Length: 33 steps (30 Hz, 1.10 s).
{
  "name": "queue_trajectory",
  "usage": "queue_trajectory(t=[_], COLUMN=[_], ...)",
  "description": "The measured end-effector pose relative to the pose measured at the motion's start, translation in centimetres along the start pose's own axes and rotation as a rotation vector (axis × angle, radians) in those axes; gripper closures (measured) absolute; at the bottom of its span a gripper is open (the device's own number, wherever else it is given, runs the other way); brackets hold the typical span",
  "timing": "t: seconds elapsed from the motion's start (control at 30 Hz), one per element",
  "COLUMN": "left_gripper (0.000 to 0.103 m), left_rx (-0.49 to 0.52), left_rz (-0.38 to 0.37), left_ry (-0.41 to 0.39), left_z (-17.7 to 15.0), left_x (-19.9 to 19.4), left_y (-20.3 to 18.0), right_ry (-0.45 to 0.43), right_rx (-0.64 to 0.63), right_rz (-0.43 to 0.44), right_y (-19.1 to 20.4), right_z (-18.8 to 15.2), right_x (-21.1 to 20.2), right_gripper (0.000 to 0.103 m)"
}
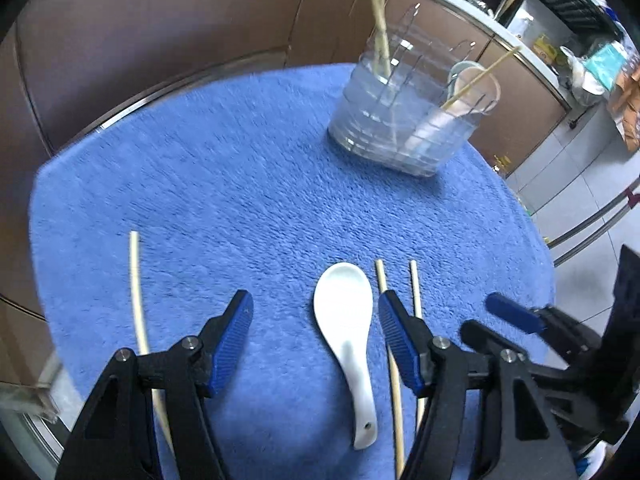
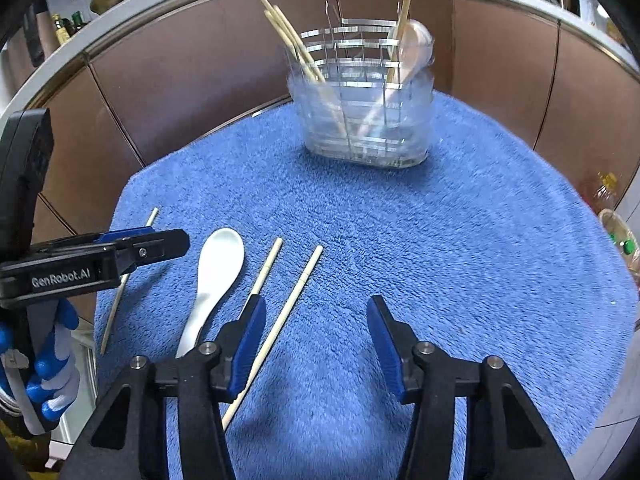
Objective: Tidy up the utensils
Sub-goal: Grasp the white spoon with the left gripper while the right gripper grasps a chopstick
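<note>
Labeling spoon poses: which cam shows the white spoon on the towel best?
Left wrist. The spoon lies whole and unblocked between the open left claw's fingers, bowl to handle hole. In the right wrist view the spoon shows its bowl and upper handle, but the handle end is hidden behind the right claw's finger.

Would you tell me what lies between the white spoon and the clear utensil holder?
Only bare blue towel lies between the white spoon and the clear utensil holder, in both wrist views.
</note>
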<state>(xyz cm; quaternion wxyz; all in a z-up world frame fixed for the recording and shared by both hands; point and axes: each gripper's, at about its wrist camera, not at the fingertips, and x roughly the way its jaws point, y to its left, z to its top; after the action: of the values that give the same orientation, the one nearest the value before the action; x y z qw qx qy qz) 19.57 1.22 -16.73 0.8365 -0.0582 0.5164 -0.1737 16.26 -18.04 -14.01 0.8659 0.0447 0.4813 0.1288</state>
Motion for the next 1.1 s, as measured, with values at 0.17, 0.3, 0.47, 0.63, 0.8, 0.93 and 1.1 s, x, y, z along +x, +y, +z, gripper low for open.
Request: queue_trajectory(t=[0.17,0.3,0.47,0.63,0.8,0.93,1.1], left_gripper=[0.060,0.073,0.079,0.080,0.080,0.079,0.075], left_rx=[-0.033,-0.041,-0.017,0.017,0.082,0.087,0.053], left_rz=[-0.024,-0.039,-0.079,-0.099,-0.082,-0.096,-0.147], left_ry=[0.059,0.104,0.131,0.141,0.153,0.166,0.225], left_z=[1.0,1.3,1.5,2.2,2.4,2.6,3.6], left_x=[2.0,3.5,4.4,5.2,5.7,5.8,5.9], left_y=[0.2,0.4,0.5,0.4,-0.5,-0.4,0.8], right_ry=[0.039,0.079,0.145,0.189,0.192,0.196,0.215], right_rx=[-0.012,-0.019,-0.009,-0.042,-0.078,-0.076,-0.069], right_rz=[0.011,0.030,0.040,0.007,-0.020,-0.001,0.034], right_y=[0.1,0.3,0.3,1.1,1.9,1.6,0.7], right_z=[1.1,2.2,3.2,3.9,3.7,3.6,3.8], right_x=[1.6,3.0,5.1,6.5,6.8,6.8,6.5], right_gripper=[0.065,0.076,0.085,0.087,0.089,0.090,0.090])
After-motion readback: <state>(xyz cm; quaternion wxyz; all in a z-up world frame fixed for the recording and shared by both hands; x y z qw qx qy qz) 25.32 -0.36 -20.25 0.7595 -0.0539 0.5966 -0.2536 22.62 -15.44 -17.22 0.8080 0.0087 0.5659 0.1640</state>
